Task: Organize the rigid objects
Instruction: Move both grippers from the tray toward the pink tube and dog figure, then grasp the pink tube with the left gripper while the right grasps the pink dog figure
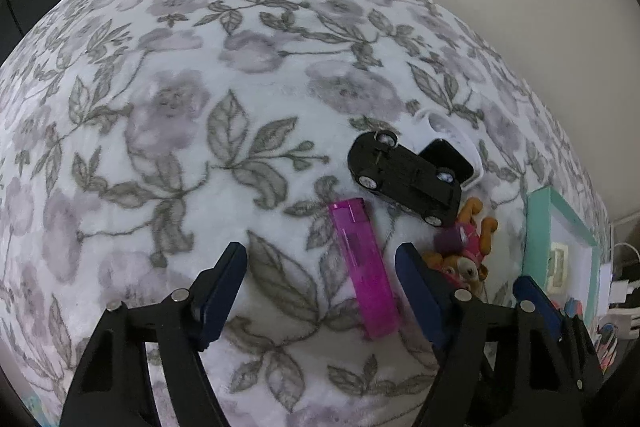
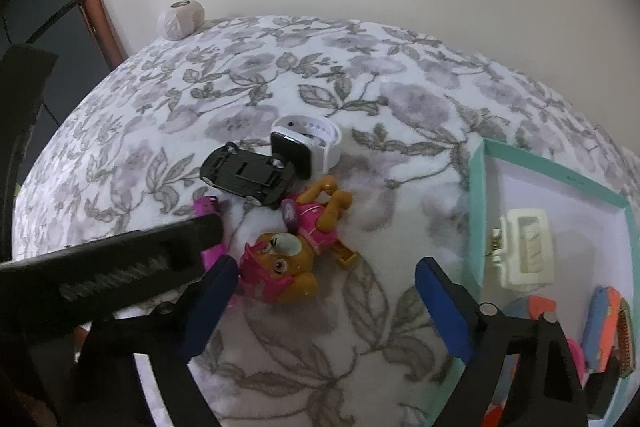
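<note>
A translucent pink lighter (image 1: 364, 267) lies on the floral blanket between the fingers of my left gripper (image 1: 320, 251), closer to the right finger; the pads do not press on it, so it is open. A brown and pink toy dog (image 2: 288, 259) lies on its back between the fingers of my right gripper (image 2: 327, 264), its head by the left finger, and these jaws are also open. Just beyond lie an upturned black toy car (image 2: 248, 175) and a smartwatch (image 2: 308, 143) with a white band. The left gripper's black body hides most of the lighter (image 2: 206, 205) in the right wrist view.
A teal-rimmed box (image 2: 476, 211) stands open at the right and holds a cream hair clip (image 2: 524, 251) and several colourful items (image 2: 608, 331). A ball of pale yarn (image 2: 180, 19) sits at the blanket's far edge by the wall. A dark wooden frame runs along the left.
</note>
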`<state>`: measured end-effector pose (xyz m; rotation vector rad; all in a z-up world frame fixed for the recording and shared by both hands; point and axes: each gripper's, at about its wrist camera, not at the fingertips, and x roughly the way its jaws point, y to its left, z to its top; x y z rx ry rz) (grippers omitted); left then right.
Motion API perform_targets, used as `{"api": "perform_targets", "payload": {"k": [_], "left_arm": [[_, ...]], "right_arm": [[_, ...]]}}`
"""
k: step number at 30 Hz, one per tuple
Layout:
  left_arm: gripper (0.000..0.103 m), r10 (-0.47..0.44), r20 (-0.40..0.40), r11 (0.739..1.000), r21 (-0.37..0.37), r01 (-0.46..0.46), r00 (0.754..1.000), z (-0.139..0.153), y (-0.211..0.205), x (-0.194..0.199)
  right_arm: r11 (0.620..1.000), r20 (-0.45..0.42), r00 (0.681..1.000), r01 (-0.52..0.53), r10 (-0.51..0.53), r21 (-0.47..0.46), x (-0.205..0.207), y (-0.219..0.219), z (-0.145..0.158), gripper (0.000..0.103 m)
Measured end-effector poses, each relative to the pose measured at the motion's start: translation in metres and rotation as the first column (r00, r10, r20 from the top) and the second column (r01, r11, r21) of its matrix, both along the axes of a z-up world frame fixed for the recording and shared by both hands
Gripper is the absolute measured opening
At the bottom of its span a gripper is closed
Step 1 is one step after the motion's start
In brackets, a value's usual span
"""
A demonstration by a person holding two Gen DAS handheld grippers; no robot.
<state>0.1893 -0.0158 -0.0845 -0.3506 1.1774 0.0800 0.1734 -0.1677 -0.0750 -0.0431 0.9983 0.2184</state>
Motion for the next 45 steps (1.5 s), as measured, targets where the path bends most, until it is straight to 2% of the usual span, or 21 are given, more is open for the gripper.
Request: {"api": "perform_targets", "payload": {"k": [7,9,11,16,18,21,25,30,33,36,45], "left_arm": [[0.074,-0.016,0.006,0.999,0.031,0.016,1.000,-0.001,-0.004,0.000],[0.073,-0.026,0.005,0.998,0.057,0.026,1.000,-0.002,-0.007,0.000],[0.071,-0.030,0.002,0.997,0.076,0.029,1.000,-0.002,-0.009,0.001],[0.058,-0.020,-0.003,0.996,0.090,0.020,1.000,-0.001,-0.005,0.000],[0.055,-0.016,-0.003,0.996,0.088,0.016,1.000,-0.001,-0.003,-0.001],[0.049,-0.008,-0.001,0.997,0.083,0.008,1.000,-0.001,0.000,-0.002],[0.038,0.004,-0.004,0.996,0.089,-0.004,1.000,0.000,0.004,-0.002],[0.032,-0.003,-0.007,0.994,0.110,0.004,1.000,0.001,0.004,-0.006],[0.028,0.000,-0.007,0.994,0.109,0.000,1.000,0.002,0.007,-0.007],[0.027,0.005,-0.006,0.995,0.100,-0.004,1.000,0.003,0.010,-0.008],[0.027,0.014,-0.004,0.995,0.100,-0.014,1.000,0.003,0.010,-0.009]], "right_arm": [[0.999,0.012,0.999,-0.031,0.031,-0.013,-0.001,0.014,-0.003,0.079],[0.999,0.011,1.000,-0.026,0.027,-0.030,-0.001,0.015,-0.006,0.068],[0.999,0.010,1.000,-0.021,0.021,-0.029,-0.001,0.015,-0.008,0.066],[1.000,0.006,1.000,-0.017,0.017,-0.007,0.000,0.009,-0.009,0.059],[1.000,0.002,1.000,-0.015,0.015,0.004,0.000,0.007,-0.008,0.051],[1.000,-0.007,1.000,0.002,-0.002,-0.014,0.000,0.004,-0.009,0.051],[0.999,-0.023,0.999,0.032,-0.031,0.013,0.002,-0.007,-0.009,0.051],[0.998,-0.030,0.998,0.048,-0.047,0.037,0.004,-0.013,-0.011,0.051],[0.999,-0.023,0.999,0.038,-0.037,0.010,0.005,-0.009,-0.012,0.051],[0.999,-0.016,0.999,0.036,-0.036,-0.013,0.006,-0.005,-0.014,0.051],[0.999,-0.004,0.999,0.040,-0.040,-0.006,0.011,-0.005,-0.016,0.052]]}}
